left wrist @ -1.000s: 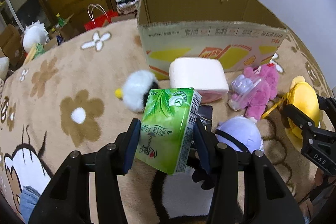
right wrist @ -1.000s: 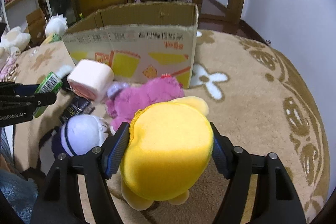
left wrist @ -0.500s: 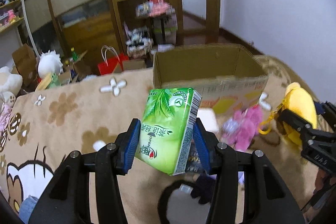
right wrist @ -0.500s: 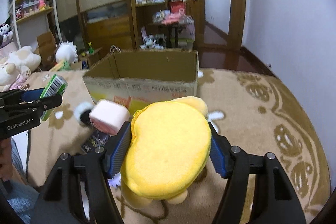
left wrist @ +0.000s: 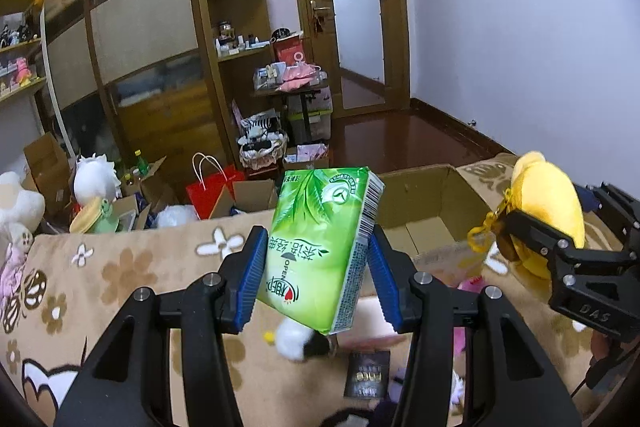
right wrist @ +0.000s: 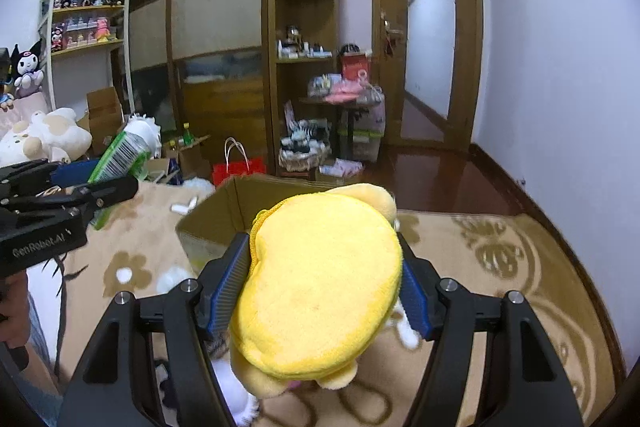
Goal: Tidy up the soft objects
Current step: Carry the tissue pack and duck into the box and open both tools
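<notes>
My left gripper [left wrist: 317, 245] is shut on a green tissue pack [left wrist: 324, 223], held up above the flowered beige blanket [left wrist: 120, 275]. To its right my right gripper [right wrist: 322, 259] is shut on a yellow plush toy [right wrist: 320, 287], whose body bulges out over the blue pads. The open cardboard box [left wrist: 424, 195] stands just beyond both loads, its inside bare as far as I can see. Low on the blanket lie a white and black plush [left wrist: 296, 339], a dark little box [left wrist: 366, 375] and a pink plush [left wrist: 468, 283], partly hidden by the fingers.
Past the blanket's far edge stand a red paper bag [left wrist: 212, 187], open cartons and white plush toys [left wrist: 96, 179]. Wooden shelves and a door fill the back wall. A person's hand [right wrist: 12, 307] holds the left gripper's handle.
Both grippers have risen with their loads and tilted up. The box has sunk in both views and its inside now shows. The toys on the blanket have dropped low in the frames.
</notes>
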Tool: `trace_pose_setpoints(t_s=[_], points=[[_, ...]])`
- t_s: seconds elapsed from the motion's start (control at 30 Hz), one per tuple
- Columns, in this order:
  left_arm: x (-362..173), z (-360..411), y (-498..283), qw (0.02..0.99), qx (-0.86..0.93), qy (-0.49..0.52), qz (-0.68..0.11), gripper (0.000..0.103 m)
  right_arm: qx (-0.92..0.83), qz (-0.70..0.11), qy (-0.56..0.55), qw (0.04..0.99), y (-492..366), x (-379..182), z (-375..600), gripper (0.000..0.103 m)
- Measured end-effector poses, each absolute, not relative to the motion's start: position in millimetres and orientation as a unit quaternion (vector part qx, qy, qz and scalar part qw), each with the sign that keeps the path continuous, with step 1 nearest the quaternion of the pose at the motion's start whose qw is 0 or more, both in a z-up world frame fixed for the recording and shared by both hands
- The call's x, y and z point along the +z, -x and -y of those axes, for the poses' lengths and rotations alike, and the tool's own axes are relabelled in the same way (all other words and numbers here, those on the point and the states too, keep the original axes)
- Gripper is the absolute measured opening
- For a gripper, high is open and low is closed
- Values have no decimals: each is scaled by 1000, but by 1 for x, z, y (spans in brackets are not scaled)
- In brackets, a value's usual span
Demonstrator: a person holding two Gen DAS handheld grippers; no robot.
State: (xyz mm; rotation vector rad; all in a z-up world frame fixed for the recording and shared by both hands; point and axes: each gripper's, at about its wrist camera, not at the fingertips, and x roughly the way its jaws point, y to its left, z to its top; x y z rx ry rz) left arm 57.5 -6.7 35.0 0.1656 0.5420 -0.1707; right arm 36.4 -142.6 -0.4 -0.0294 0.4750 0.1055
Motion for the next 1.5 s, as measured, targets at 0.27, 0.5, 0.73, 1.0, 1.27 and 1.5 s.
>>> trace_pose_setpoints(t_s=[0.27, 0.5, 0.73, 1.0, 1.27, 1.5], points=[[38, 14, -98, 958, -82, -93, -259, 49, 67, -205, 37, 976, -70, 16, 139, 72], [21, 14, -128, 956, -83, -77, -270, 49, 73, -219, 31, 973, -91, -3, 142, 72], [-2, 15, -150, 947, -97, -65, -300, 50, 83, -253, 7, 964, -113, -34, 151, 72], [-21, 23, -164, 937, -118, -63, -323, 50, 80, -258, 9, 963, -124, -43, 150, 73], [-37, 29, -166, 925, -126, -68, -352, 55, 89, -265, -8, 960, -130, -49, 154, 78], [-44, 28, -166, 923, -116, -75, -359, 68, 97, -274, -24, 957, -134, -51, 155, 92]])
